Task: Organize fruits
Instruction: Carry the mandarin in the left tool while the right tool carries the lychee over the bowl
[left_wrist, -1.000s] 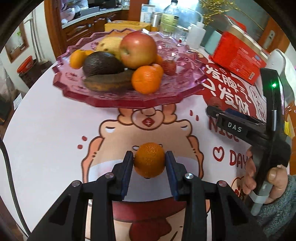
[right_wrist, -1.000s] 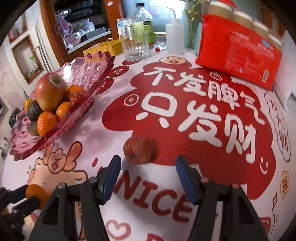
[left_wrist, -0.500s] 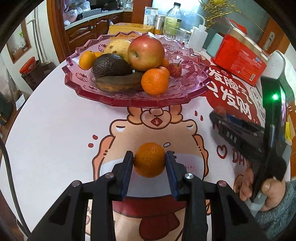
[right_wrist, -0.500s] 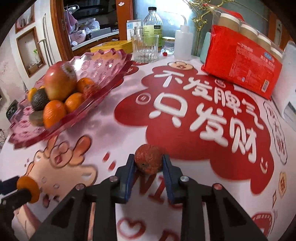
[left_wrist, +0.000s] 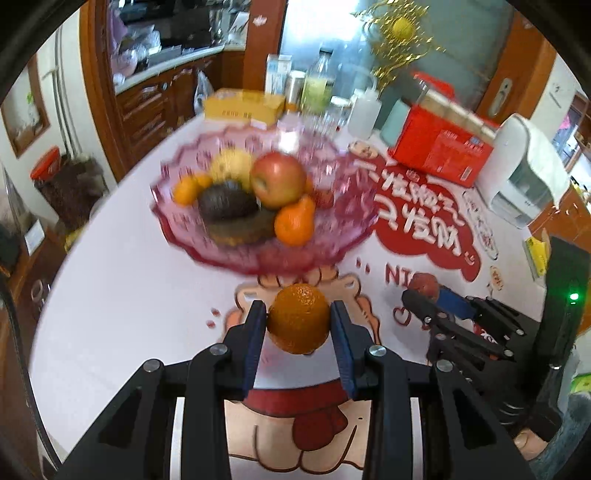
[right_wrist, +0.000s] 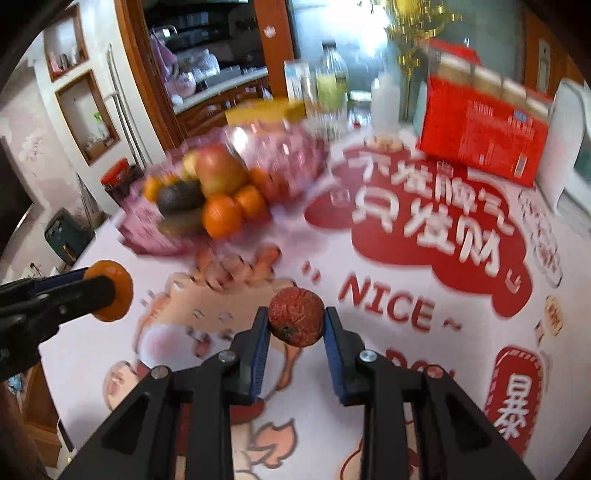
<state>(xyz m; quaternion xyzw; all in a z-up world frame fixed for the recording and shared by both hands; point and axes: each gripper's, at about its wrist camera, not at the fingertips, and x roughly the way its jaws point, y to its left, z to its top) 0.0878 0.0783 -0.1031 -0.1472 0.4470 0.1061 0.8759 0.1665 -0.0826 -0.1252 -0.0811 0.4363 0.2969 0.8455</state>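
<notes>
**Holding one fruit in each gripper**

Your left gripper (left_wrist: 298, 325) has its two blue-padded jaws closed on one orange (left_wrist: 298, 318), held above the printed tablecloth (left_wrist: 122, 295). Your right gripper (right_wrist: 295, 328) pinches one wrinkled red fruit (right_wrist: 296, 316) between its pads in the same way, also off the cloth; from the left wrist view it sits just to the right of the left one, red fruit (left_wrist: 424, 283) at its tip.

Beyond both sets of jaws stands one pink glass fruit bowl (left_wrist: 343, 236). In it you can count one red apple (left_wrist: 277, 180), one dark avocado (left_wrist: 226, 201), one yellowish fruit (left_wrist: 232, 165) behind them, and at least three oranges; blur hides any exact total.

Farther back sit one red carton (left_wrist: 441, 153), one yellow box (left_wrist: 243, 108), one clear bottle (left_wrist: 318, 86) and one white squeeze bottle (left_wrist: 364, 112).
</notes>
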